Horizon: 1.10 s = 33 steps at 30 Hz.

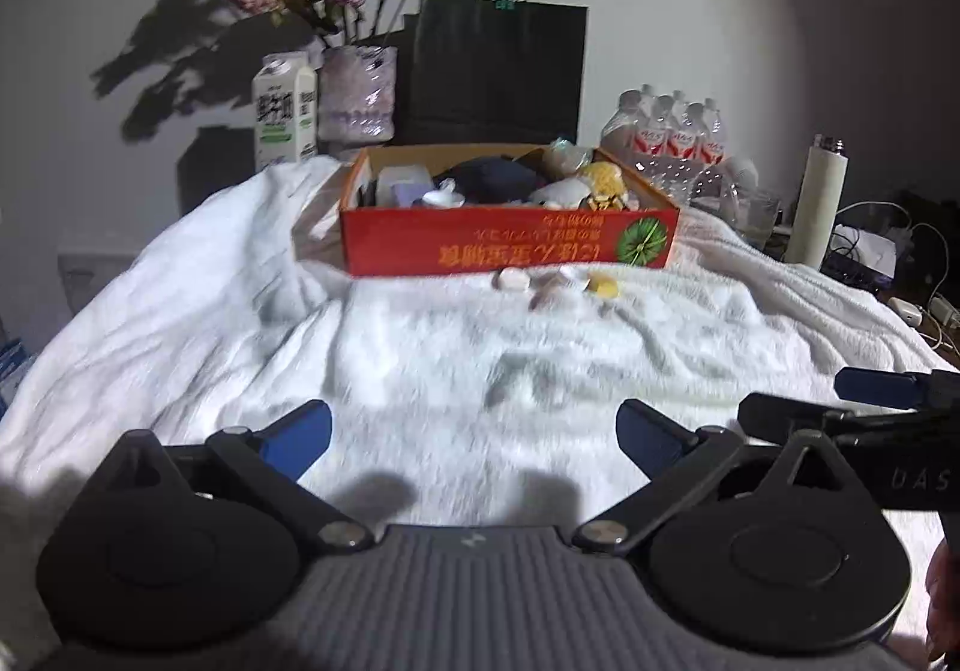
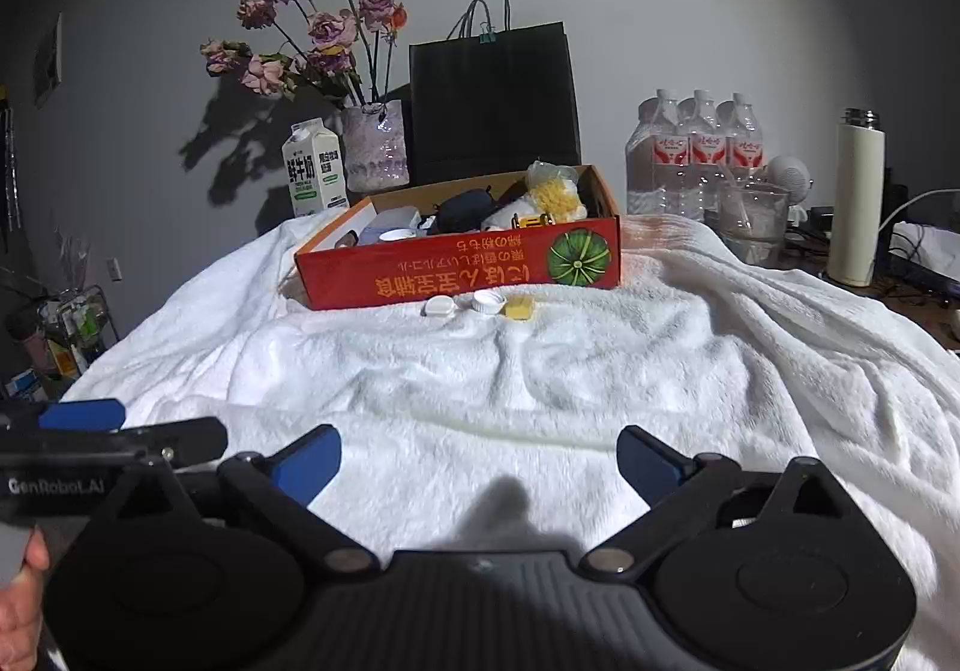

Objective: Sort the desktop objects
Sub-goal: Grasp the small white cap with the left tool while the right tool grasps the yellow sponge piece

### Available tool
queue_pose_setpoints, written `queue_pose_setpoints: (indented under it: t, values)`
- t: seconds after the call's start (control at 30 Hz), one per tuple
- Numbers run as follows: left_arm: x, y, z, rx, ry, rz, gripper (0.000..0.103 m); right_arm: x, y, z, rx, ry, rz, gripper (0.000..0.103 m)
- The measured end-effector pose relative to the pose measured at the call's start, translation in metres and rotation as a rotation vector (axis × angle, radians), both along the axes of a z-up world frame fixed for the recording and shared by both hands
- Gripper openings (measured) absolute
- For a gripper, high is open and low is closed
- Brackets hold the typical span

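Both tongs, left (image 1: pixel 474 434) and right (image 2: pixel 479 458), agape, empty | caps (image 2: pixel 462 304), yellow bit (image 2: pixel 519 306) far ahead, touching box (image 2: pixel 456 272) front | right tongs slightly nearer.

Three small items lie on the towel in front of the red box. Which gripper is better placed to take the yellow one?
Probably the right gripper. Its jaws are open and empty, and the yellow piece lies almost straight ahead. From the left gripper, also open, it sits off to the right. The difference is small.

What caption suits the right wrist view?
Open right gripper faces an orange box and three small items on a white towel.
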State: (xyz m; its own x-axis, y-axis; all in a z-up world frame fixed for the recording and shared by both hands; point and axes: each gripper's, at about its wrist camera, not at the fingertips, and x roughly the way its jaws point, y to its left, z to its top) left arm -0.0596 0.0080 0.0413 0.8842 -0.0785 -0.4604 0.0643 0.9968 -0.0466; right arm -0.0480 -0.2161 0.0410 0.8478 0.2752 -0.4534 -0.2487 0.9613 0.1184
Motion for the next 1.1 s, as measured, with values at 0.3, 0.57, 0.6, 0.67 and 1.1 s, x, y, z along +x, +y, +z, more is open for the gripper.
queue_pose_setpoints:
  t: [0.3,0.57,0.6,0.67,1.1]
  values:
    - [0.120,-0.016,0.023,0.049,-0.026,-0.138,0.092,0.113,-0.005,0.016,-0.044,0.040,0.015,0.074]
    - [0.217,-0.022,-0.026,0.064,0.117,-0.156,0.064,0.218,0.018,-0.014,-0.108,0.182,0.080,0.055]
    - [0.224,-0.024,-0.031,0.067,0.135,-0.158,0.064,0.225,0.023,-0.017,-0.118,0.194,0.087,0.054]
    - [0.237,-0.025,-0.039,0.062,0.156,-0.152,0.063,0.236,0.033,-0.023,-0.149,0.210,0.093,0.051]
    - [0.256,-0.037,-0.045,0.082,0.176,-0.156,0.028,0.231,0.034,-0.028,-0.141,0.149,0.080,0.020]
